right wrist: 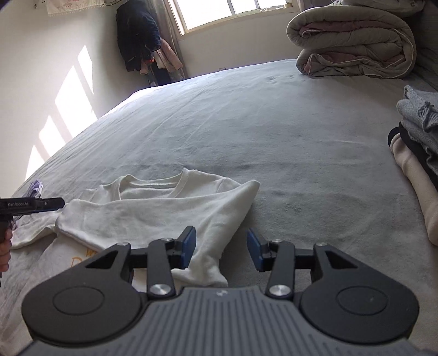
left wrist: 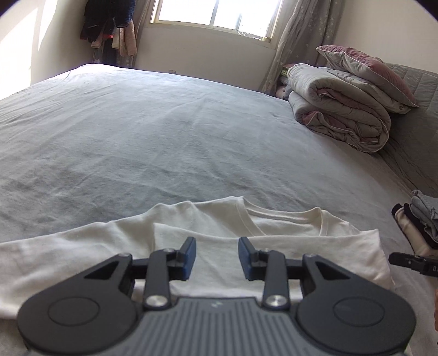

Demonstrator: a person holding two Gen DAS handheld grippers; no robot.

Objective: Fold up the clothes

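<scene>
A rolled quilt and pillow sit on the grey bed below a window.

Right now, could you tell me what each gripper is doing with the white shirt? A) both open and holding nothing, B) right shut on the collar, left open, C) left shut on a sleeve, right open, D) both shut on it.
A: the left gripper and right gripper both show parted fingers, with nothing pinched, over the white shirt.
</scene>
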